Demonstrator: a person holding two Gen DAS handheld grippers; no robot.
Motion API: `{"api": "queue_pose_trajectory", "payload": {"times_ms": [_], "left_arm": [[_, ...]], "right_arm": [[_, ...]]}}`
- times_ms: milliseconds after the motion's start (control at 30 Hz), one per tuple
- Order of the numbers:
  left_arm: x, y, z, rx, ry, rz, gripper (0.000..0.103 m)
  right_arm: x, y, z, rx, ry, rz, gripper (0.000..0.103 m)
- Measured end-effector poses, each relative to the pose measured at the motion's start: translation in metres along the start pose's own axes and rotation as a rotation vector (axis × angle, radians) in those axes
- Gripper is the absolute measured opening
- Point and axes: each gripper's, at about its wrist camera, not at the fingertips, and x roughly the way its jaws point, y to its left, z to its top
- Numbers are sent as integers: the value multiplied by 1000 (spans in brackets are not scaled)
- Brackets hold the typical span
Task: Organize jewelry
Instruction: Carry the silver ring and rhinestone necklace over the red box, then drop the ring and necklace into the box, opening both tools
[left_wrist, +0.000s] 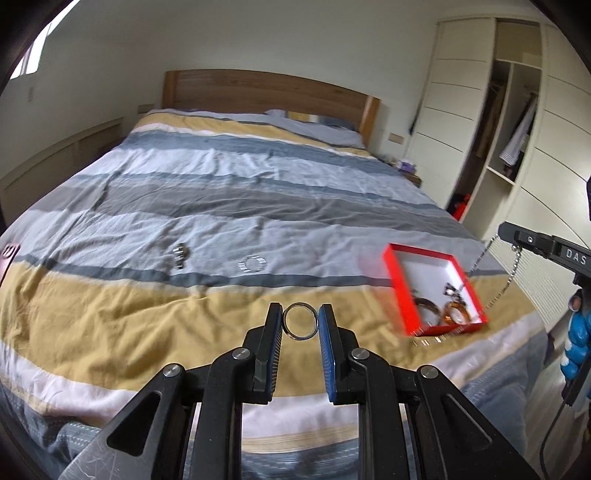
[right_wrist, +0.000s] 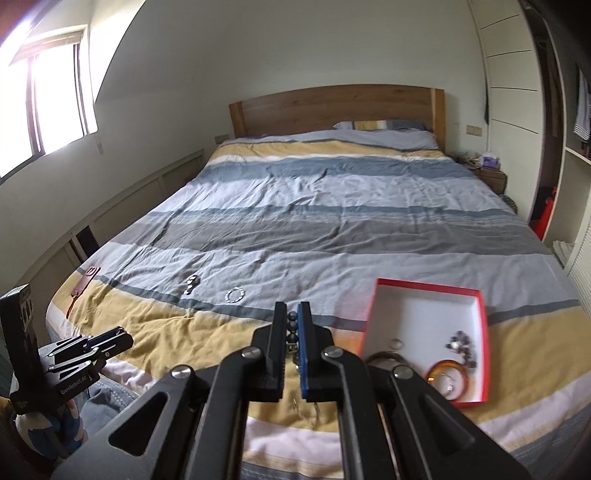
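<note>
My left gripper (left_wrist: 300, 310) is shut on a silver ring (left_wrist: 301, 320), held upright between the pads above the yellow stripe of the bed. At the right edge of the same view my right gripper (left_wrist: 504, 230) appears, with a thin chain (left_wrist: 509, 277) dangling from it. In the right wrist view the right gripper (right_wrist: 292, 308) is shut on that dark beaded chain (right_wrist: 293, 325). The open red box (right_wrist: 373, 314) lies on the bed to the right, holding an amber bangle (right_wrist: 448, 373), a brown bracelet (right_wrist: 384, 358) and a purple beaded piece (right_wrist: 460, 345). A beaded bracelet (right_wrist: 235, 294) and a small silver piece (right_wrist: 192, 284) lie loose on the duvet.
The striped duvet (right_wrist: 332, 206) covers a wide bed with a wooden headboard (right_wrist: 332, 107). A red tag (right_wrist: 86, 277) lies near the bed's left edge. Wardrobe shelves (left_wrist: 509, 129) and a nightstand stand to the right; a window is at the left.
</note>
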Motion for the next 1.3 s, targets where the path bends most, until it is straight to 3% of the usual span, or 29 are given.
{"api": "queue_pose_trajectory", "payload": {"times_ms": [333, 767, 1067, 1300], "left_arm": [[49, -83, 38, 104, 49, -121, 19], [201, -184, 62, 251, 183, -195, 19], [296, -218, 48, 277, 283, -187, 19], [328, -224, 31, 273, 343, -152, 19]], "right_arm": [[-9, -72, 27, 16, -42, -66, 5], [84, -175, 42, 111, -14, -98, 5], [149, -227, -12, 161, 136, -141, 5], [168, -249, -44, 206, 211, -146, 7]]}}
